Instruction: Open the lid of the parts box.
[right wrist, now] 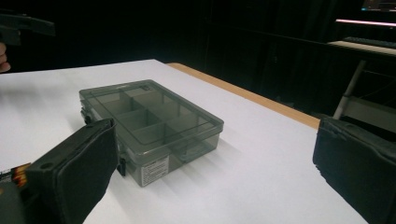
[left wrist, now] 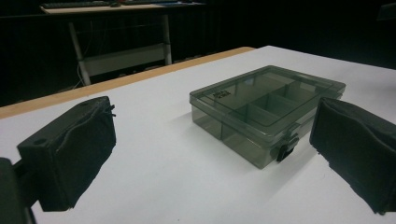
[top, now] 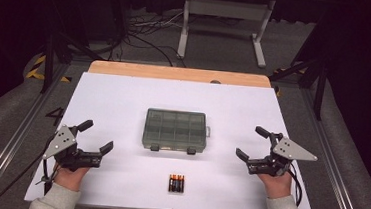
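Two grippers, left gripper (top: 95, 136) and right gripper (top: 251, 144), rest on white table (top: 124, 94), jaws spread wide, empty. You flank closed smoky translucent plastic compartment box (top: 175, 130) at centre, ready to reach. Small pack of batteries (top: 176, 183) lies near edge.

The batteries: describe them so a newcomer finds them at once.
On the white table, start at the smoky plastic compartment box in the middle. Nearer the person lies a small pack of batteries, black with orange ends, far smaller than the box.
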Demonstrator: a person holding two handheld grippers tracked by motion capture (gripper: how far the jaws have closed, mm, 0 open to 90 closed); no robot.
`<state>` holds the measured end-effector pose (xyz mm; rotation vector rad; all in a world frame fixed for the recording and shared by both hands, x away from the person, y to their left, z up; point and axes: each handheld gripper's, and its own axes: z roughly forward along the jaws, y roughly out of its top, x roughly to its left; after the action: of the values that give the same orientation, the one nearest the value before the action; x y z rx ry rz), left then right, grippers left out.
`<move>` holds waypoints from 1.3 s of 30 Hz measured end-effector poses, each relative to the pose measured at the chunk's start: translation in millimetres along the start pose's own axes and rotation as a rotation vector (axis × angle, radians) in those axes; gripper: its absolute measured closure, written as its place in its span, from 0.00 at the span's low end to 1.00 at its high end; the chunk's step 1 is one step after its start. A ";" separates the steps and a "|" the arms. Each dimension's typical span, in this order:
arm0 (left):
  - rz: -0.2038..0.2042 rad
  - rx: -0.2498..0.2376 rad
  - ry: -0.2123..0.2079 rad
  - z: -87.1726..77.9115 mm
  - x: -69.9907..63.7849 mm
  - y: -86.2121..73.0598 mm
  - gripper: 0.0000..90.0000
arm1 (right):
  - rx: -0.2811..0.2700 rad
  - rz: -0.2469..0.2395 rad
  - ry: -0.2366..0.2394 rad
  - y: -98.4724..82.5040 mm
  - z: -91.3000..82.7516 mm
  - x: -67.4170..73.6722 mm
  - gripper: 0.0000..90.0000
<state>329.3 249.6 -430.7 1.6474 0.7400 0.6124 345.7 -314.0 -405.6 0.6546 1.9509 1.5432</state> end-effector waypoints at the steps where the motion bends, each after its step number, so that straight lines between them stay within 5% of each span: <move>1: 0.002 0.002 -0.002 -0.3 0.0 0.7 0.00 | 0.000 -0.003 0.006 -0.2 0.4 0.7 0.01; 17: -0.033 0.007 -0.006 1.1 1.8 1.2 0.00 | 0.011 -0.006 0.033 -2.3 4.1 5.2 0.01; 32: -0.025 0.014 -0.006 3.0 1.7 2.1 0.00 | 0.017 -0.012 0.034 -2.1 3.5 6.0 0.01; 39: -0.014 0.053 -0.016 13.4 1.3 6.1 0.02 | 0.031 -0.026 0.049 1.5 8.2 7.9 0.01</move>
<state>340.9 241.1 -427.3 1.6927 0.7615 0.5736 345.7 -302.6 -406.6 0.6079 2.0154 1.5294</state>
